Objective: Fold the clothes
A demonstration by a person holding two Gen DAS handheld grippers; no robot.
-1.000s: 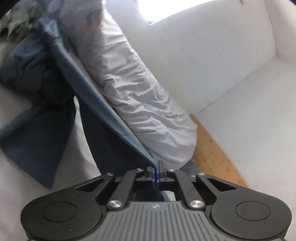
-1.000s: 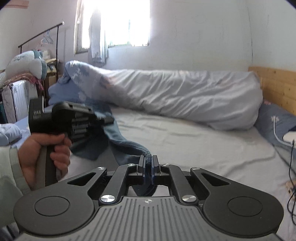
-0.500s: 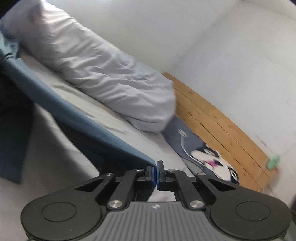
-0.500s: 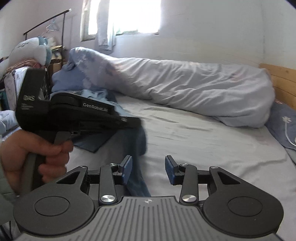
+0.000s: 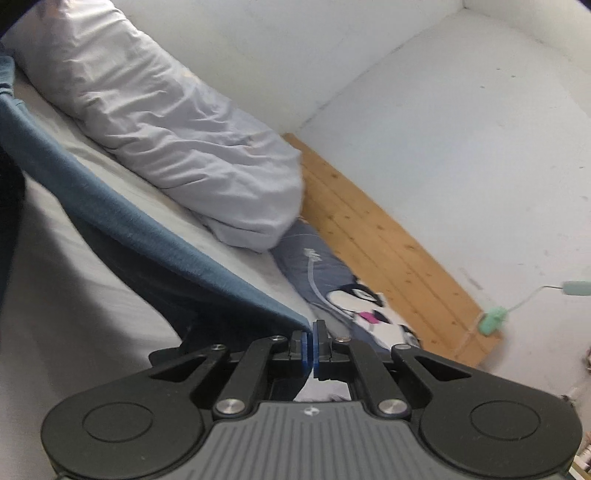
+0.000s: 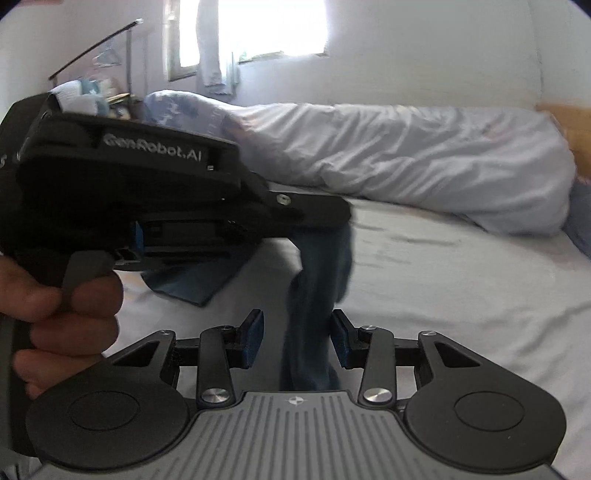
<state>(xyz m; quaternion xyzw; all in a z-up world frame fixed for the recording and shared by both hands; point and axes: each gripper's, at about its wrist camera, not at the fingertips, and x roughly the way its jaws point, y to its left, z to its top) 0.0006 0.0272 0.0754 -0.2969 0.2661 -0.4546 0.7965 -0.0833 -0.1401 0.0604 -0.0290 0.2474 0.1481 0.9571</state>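
At far left of the right wrist view, a hand [image 6: 62, 314] wrapped round the grip of the left claw [image 5: 309, 341], body black and lettered, tips out over the bed [image 6: 461, 295]. In its own view, left claw clamped tight on a corner of the blue garment [image 5: 122, 218], pads pressed together on the cloth, fabric stretched taut from the pinch up and away to the left edge, lifted off the grey sheet. Beside that band, a pale rumpled duvet [image 5: 173, 129] along the wall, then a dark pillow with a cartoon dog print [image 5: 354, 295], then a wooden headboard [image 5: 388, 251] with a mint-green item [image 5: 493, 321] resting on its edge. Back in the right wrist view, more of the garment lying flat on the sheet beneath the left claw, and one strip hanging down from its tips. Right claw [image 6: 297, 341] partly open, having just spread its jaws; hanging strip between the two blue pads, close to the right-hand pad, gripped by neither. Behind, same duvet along the far wall under a bright window [image 6: 269, 29], clothes rail [image 6: 96, 48] at upper left.
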